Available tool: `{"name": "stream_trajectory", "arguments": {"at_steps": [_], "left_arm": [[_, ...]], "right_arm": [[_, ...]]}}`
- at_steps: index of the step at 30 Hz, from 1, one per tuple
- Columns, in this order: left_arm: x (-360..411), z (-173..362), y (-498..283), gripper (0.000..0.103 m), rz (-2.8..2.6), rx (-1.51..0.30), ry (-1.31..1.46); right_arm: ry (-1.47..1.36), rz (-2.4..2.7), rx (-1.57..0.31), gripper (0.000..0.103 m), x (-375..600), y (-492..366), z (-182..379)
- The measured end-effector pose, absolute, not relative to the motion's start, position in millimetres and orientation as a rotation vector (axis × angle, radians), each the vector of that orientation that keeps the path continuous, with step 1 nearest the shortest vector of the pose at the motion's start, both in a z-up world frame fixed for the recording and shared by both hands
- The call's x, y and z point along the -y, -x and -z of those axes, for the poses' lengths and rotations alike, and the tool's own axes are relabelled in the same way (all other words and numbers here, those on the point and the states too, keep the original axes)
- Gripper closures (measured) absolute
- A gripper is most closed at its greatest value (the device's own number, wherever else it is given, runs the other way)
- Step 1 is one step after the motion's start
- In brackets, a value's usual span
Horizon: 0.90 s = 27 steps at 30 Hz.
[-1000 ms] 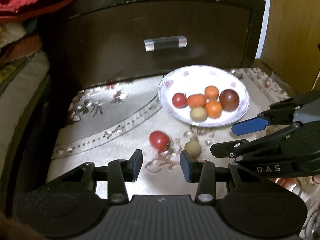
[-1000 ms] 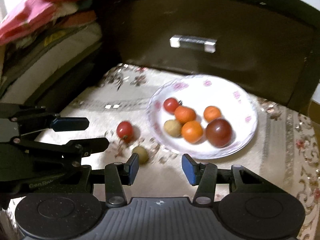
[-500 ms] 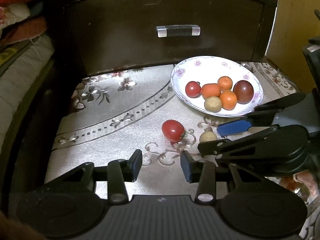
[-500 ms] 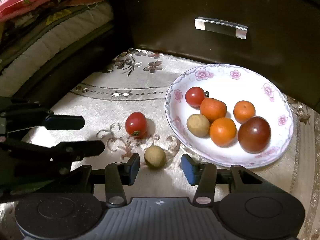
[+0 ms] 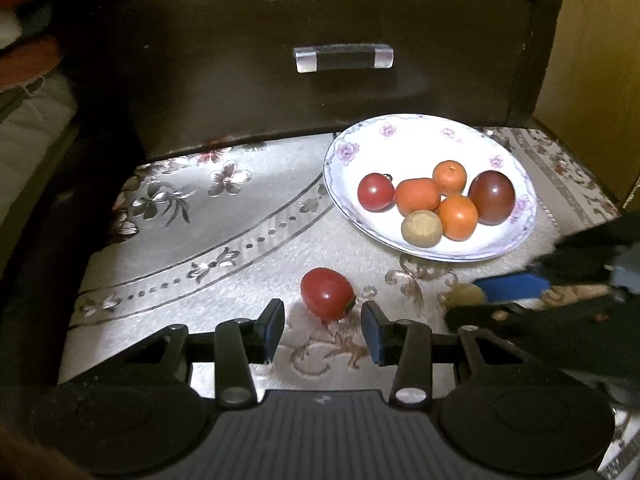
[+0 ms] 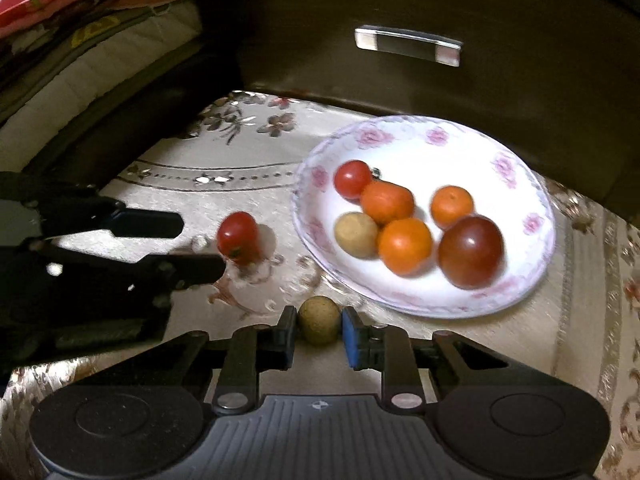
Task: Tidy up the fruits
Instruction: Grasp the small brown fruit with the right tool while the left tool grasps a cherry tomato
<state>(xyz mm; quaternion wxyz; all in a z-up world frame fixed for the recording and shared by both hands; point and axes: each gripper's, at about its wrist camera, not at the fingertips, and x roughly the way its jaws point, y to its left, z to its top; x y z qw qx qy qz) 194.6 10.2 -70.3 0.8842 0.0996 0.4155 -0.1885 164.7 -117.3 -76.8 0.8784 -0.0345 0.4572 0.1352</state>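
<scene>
The right gripper [image 6: 318, 330] is clenched on a small tan round fruit [image 6: 319, 320]: both blue pads touch its sides, the jaws having just been closing onto it. The fruit sits on the patterned cloth [image 6: 240, 196], just off the near rim of the plate [image 6: 516, 168]. In the left wrist view the same fruit [image 5: 466, 295] shows at the cloth's right side, partly hidden behind the right gripper's blue pad [image 5: 510, 286].

The left gripper [image 5: 322, 330] is released, jaws apart. A loose red cherry tomato [image 5: 328, 294] lies on the cloth just ahead of the gap between the fingertips; neither pad touches it. From the right wrist view this tomato [image 6: 238, 236] lies left of the plate, near the left gripper's dark fingers [image 6: 152, 224].

The plate [image 5: 404, 140], white with pink flowers on the rim, stands toward the cloth's far right, close to the dark drawer front [image 5: 320, 40] with a clear-ended handle [image 5: 344, 58]. On the plate: one red cherry tomato [image 5: 375, 192], three orange fruits [image 5: 418, 196] grouped touching, one tan round fruit [image 5: 422, 229] at the near side, and one dark red-brown tomato [image 5: 492, 198] at the right.

Folded bedding [image 6: 60, 12] is stacked beyond the cloth's left edge. The right wrist view is slightly blurred.
</scene>
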Motion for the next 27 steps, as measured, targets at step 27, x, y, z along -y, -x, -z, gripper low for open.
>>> {"name": "stream_trajectory", "arguments": {"at_steps": [27], "left_arm": [[7.7,72.5,-169.9,0.065,0.463,-0.876,-0.225]], "right_arm": [[0.05,-0.235,-0.965,0.083,136.7,-143.2,63.7]]}}
